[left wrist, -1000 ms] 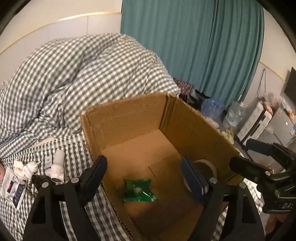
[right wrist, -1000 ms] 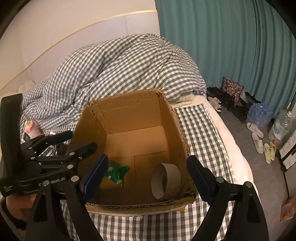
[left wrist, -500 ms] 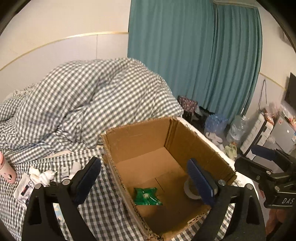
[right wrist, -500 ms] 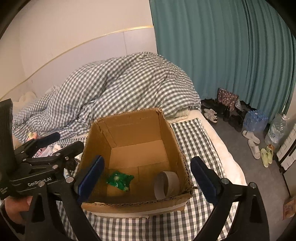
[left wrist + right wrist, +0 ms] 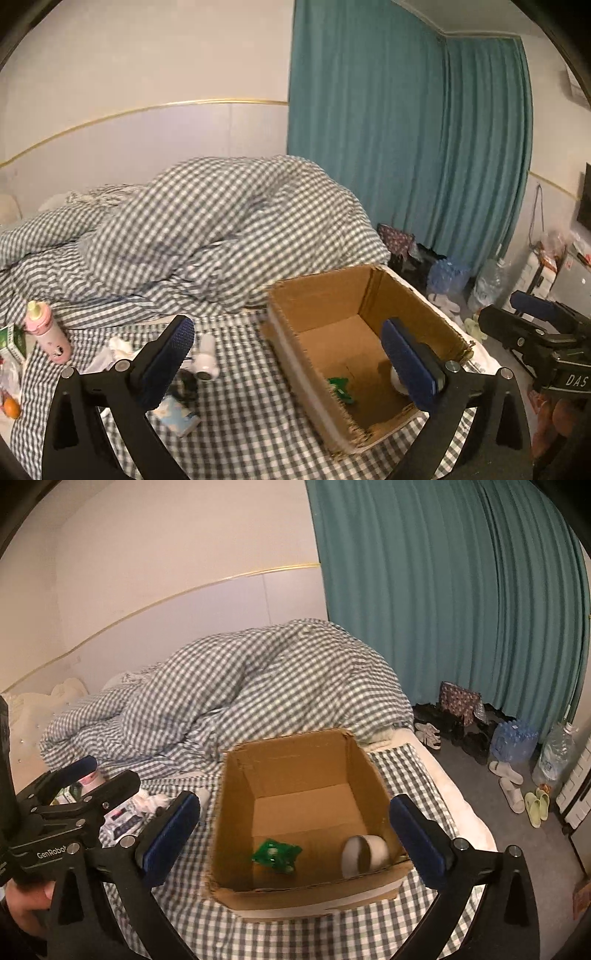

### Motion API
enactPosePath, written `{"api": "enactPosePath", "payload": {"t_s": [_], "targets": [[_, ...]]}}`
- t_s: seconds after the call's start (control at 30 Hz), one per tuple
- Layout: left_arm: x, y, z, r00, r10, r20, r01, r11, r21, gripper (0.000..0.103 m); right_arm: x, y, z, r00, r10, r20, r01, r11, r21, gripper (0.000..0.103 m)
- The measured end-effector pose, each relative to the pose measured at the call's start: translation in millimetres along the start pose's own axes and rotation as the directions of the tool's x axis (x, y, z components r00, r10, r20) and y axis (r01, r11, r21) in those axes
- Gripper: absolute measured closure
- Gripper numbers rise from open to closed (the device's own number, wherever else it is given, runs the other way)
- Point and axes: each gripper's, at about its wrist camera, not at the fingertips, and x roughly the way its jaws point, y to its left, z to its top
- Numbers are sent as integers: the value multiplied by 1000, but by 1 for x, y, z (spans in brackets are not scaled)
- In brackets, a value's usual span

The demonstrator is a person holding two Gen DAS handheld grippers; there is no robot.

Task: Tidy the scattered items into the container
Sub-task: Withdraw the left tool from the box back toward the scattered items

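An open cardboard box (image 5: 317, 299) (image 5: 284, 753) stands on the checked bed. Inside lie a green packet (image 5: 276, 855) (image 5: 341, 387) and a tape roll (image 5: 364, 854). My left gripper (image 5: 291, 363) is open and empty, above the bed just left of the box. My right gripper (image 5: 295, 843) is open and empty, raised in front of the box. Scattered items lie left of the box: a pink baby bottle (image 5: 46, 332), a white bottle (image 5: 205, 356), a tissue pack (image 5: 177, 415), crumpled tissue (image 5: 118, 345) and a small orange (image 5: 11, 408).
A bunched checked duvet (image 5: 207, 229) fills the bed behind the box. Teal curtains (image 5: 443, 590) hang at the right. Shoes, slippers (image 5: 511, 786) and water bottles (image 5: 515, 740) lie on the floor beside the bed.
Both grippers have pulled up and back from the box. The left one has swung left, bringing the scattered items into view. Both stay open and empty.
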Motion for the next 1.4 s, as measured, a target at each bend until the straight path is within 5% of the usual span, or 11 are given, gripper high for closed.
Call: {"api": "enactPosePath", "payload": {"t_s": [0.87, 1.4], "targets": [[-96, 149, -27, 976, 210, 54, -198, 965, -173, 0, -1, 144, -6, 984, 178, -15, -178, 970, -165, 0], [-134, 193, -34, 955, 292, 60, -278, 945, -173, 0, -4, 196, -6, 974, 225, -3, -221, 951, -214, 0]]}}
